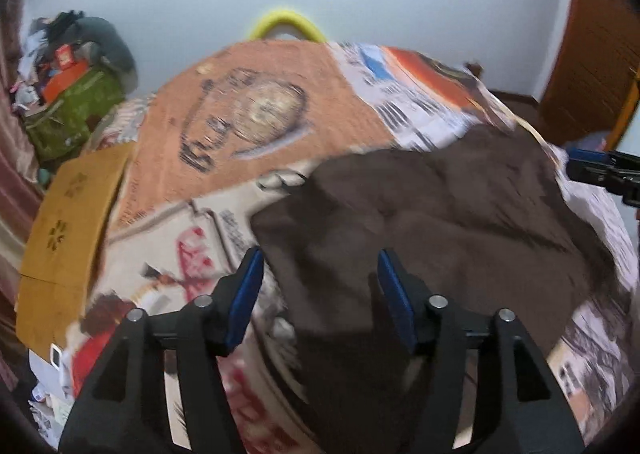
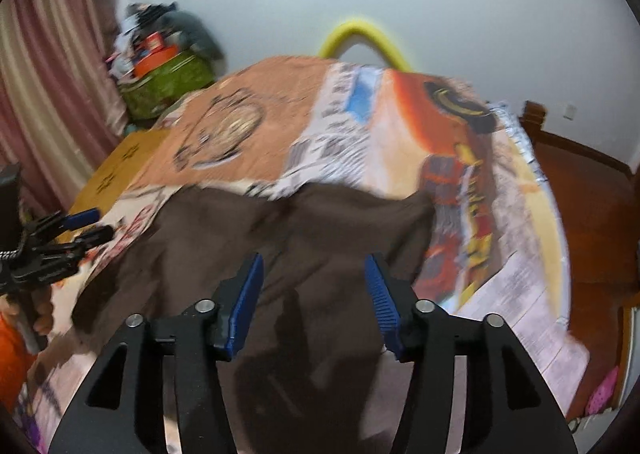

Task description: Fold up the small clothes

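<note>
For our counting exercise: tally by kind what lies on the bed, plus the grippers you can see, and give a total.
Brown garment: 1
Printed bedspread: 1
Tan cardboard sheet: 1
Grippers: 2, the left gripper and the right gripper, both open over the garment
Total: 5

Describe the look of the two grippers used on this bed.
The left gripper and right gripper match: black angular frames with triangular cutouts, round silver bolts at the joints and blue fingers with ribbed inner faces. Seen from the right camera, a braided black-and-white cable runs beside the left one.
</note>
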Demonstrator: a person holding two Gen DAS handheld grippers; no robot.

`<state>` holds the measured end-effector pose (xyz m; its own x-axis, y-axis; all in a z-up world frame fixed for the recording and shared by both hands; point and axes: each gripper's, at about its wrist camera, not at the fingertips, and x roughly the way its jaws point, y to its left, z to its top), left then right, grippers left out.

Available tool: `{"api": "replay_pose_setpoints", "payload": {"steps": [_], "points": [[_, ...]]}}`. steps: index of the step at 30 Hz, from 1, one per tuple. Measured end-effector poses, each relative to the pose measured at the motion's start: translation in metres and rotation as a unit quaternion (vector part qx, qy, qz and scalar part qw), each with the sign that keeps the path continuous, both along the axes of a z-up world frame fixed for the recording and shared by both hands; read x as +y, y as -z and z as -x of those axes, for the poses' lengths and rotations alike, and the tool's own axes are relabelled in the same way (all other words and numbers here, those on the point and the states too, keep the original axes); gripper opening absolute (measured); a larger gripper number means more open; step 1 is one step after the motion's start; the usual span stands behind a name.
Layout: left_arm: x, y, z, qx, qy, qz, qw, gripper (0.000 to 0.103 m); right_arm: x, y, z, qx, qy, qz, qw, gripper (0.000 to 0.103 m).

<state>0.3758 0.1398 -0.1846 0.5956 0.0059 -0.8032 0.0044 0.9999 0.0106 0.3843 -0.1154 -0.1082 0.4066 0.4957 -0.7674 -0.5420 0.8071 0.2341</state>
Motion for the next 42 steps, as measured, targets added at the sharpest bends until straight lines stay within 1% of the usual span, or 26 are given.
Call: {"api": "replay_pose_setpoints", "payload": {"steps": [2, 4, 8, 10, 12, 15, 16, 19, 21, 23, 24, 26, 28, 33, 36, 38, 40, 42], "points": [[-0.009, 0.006, 0.007, 0.015, 0.009, 0.012, 0.9998, 0.062, 0.007, 0.005, 0.010, 0.007, -0.017, 0.005, 1.000, 0.055], [-0.017, 0.015, 0.012, 0.031, 0.011, 0.014, 0.9994, 0.064, 0.014, 0.013, 0.022, 0.015, -0.035, 0.015, 0.999, 0.055], [-0.021, 0.031, 0.021, 0.041, 0.000, 0.000, 0.9992, 0.071, 0.021, 0.036, 0.034, 0.036, -0.048, 0.043, 0.997, 0.055], [-0.018, 0.032, 0.025, 0.039, -0.006, -0.011, 0.9992, 0.073, 0.018, 0.041, 0.036, 0.031, -0.045, 0.055, 0.997, 0.056], [-0.013, 0.028, 0.031, 0.037, -0.010, -0.016, 0.9991, 0.073, 0.012, 0.041, 0.038, 0.028, -0.040, 0.055, 0.997, 0.064], [-0.005, 0.024, 0.044, 0.036, -0.013, -0.013, 0.9992, 0.074, -0.002, 0.039, 0.040, 0.032, -0.031, 0.055, 0.998, 0.068], [-0.003, 0.024, 0.048, 0.037, -0.014, -0.012, 0.9992, 0.076, -0.004, 0.038, 0.042, 0.032, -0.029, 0.056, 0.998, 0.069], [0.004, 0.022, 0.060, 0.038, -0.024, -0.016, 0.9988, 0.077, -0.015, 0.037, 0.049, 0.029, -0.020, 0.063, 0.997, 0.070], [0.009, 0.021, 0.068, 0.039, -0.037, -0.028, 0.9982, 0.076, -0.020, 0.034, 0.055, 0.020, -0.010, 0.076, 0.997, 0.070], [0.015, 0.020, 0.076, 0.041, -0.050, -0.024, 0.9976, 0.076, -0.025, 0.031, 0.061, 0.008, -0.003, 0.091, 0.996, 0.070], [0.020, 0.019, 0.080, 0.044, -0.057, -0.015, 0.9973, 0.076, -0.027, 0.030, 0.062, 0.007, 0.000, 0.096, 0.995, 0.070], [0.027, 0.015, 0.090, 0.053, -0.072, 0.017, 0.9958, 0.076, -0.031, 0.027, 0.065, 0.005, 0.005, 0.100, 0.995, 0.070], [0.032, 0.008, 0.102, 0.050, -0.084, 0.053, 0.9938, 0.076, -0.034, 0.024, 0.069, 0.001, 0.012, 0.099, 0.995, 0.070], [0.025, 0.000, 0.120, 0.048, -0.098, 0.103, 0.9887, 0.076, -0.035, 0.014, 0.079, 0.002, 0.018, 0.070, 0.997, 0.070], [0.014, 0.003, 0.127, 0.056, -0.092, 0.132, 0.9854, 0.075, -0.028, 0.008, 0.085, -0.002, 0.013, 0.056, 0.998, 0.070], [0.006, 0.006, 0.128, 0.063, -0.082, 0.155, 0.9825, 0.068, -0.023, 0.007, 0.089, -0.006, 0.007, 0.051, 0.999, 0.070], [-0.002, 0.013, 0.124, 0.080, -0.071, 0.186, 0.9768, 0.057, -0.019, 0.007, 0.091, -0.009, 0.001, 0.052, 0.999, 0.070], [-0.008, 0.021, 0.119, 0.095, -0.064, 0.211, 0.9709, 0.049, -0.015, 0.011, 0.092, -0.008, -0.004, 0.054, 0.998, 0.070]]}}
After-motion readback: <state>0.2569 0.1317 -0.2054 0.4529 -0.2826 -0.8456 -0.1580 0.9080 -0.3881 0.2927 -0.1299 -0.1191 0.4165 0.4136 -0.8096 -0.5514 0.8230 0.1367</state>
